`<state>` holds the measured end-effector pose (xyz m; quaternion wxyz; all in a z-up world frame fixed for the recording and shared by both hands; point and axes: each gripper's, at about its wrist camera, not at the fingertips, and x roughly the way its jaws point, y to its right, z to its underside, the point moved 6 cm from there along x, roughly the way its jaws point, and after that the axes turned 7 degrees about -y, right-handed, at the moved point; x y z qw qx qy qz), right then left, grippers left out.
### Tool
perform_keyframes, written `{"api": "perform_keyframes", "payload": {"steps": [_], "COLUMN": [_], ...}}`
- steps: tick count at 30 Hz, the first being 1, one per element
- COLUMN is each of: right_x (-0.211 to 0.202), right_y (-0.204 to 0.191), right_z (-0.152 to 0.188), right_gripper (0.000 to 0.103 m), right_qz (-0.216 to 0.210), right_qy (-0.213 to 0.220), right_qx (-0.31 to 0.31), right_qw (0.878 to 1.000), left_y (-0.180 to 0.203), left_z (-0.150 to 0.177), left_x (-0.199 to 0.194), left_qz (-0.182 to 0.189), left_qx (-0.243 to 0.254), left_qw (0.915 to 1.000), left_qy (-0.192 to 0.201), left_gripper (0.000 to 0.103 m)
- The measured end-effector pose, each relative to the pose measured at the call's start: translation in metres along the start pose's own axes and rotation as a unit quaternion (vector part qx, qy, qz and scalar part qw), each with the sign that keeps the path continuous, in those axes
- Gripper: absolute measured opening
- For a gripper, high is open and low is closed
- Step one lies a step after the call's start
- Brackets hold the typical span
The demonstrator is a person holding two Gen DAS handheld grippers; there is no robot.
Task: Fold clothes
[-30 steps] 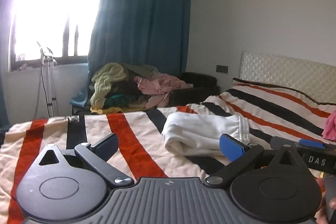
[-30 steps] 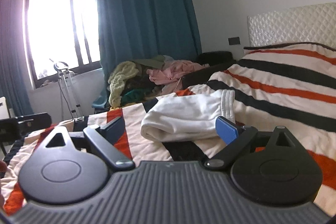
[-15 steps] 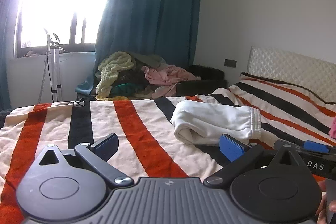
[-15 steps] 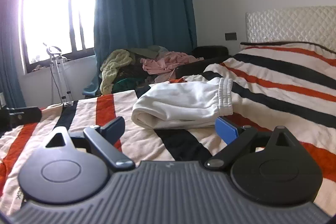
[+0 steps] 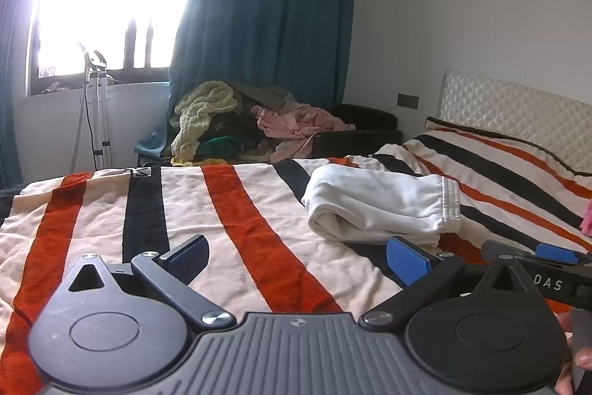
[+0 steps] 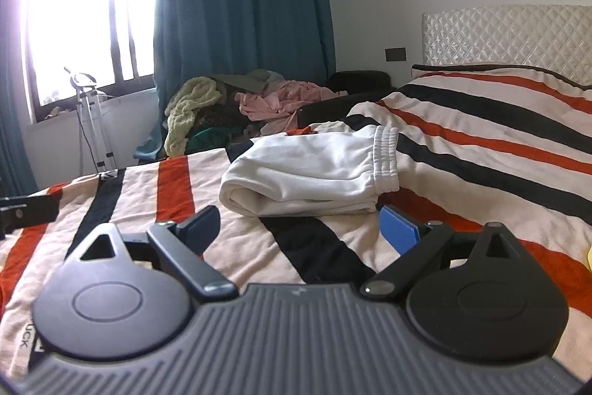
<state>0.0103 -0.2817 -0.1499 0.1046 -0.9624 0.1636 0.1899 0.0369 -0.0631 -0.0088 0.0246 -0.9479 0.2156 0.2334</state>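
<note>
A folded white garment [image 5: 381, 206] [image 6: 314, 171] with an elastic waistband lies on the striped bedspread [image 5: 229, 210] [image 6: 481, 143]. My left gripper [image 5: 296, 256] hovers over the bed short of the garment and to its left, open, nothing between its fingers. My right gripper [image 6: 299, 224] stands just in front of the garment, open and empty too. The right gripper's body shows at the lower right of the left wrist view, and part of the left one at the left edge of the right wrist view.
A heap of unfolded clothes [image 5: 244, 121] [image 6: 236, 110] sits on a dark seat past the bed's far edge, below a teal curtain. A metal stand [image 5: 96, 106] is by the window. A quilted headboard [image 6: 507, 36] is at the right. A pink item [image 5: 586, 217] lies at the right edge.
Both grippers have moved slightly back and lower, so the garment sits lower and larger in both views. Both stay open and empty.
</note>
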Motion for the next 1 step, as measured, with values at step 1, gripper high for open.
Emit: {"api": "perform_keyframes", "payload": {"steps": [1], "right_x": [0.001], "right_y": [-0.0006], "right_z": [0.0007], "right_gripper": [0.094], "right_qz": [0.002], "right_qy": [-0.003], "right_qx": [-0.002], "right_qw": [1.0], "left_y": [0.0], "left_z": [0.0004], "left_x": [-0.0002], "left_qz": [0.0], "left_qx": [-0.001], "left_qw": [1.0], "left_qy": [-0.001], "left_gripper": [0.103]}}
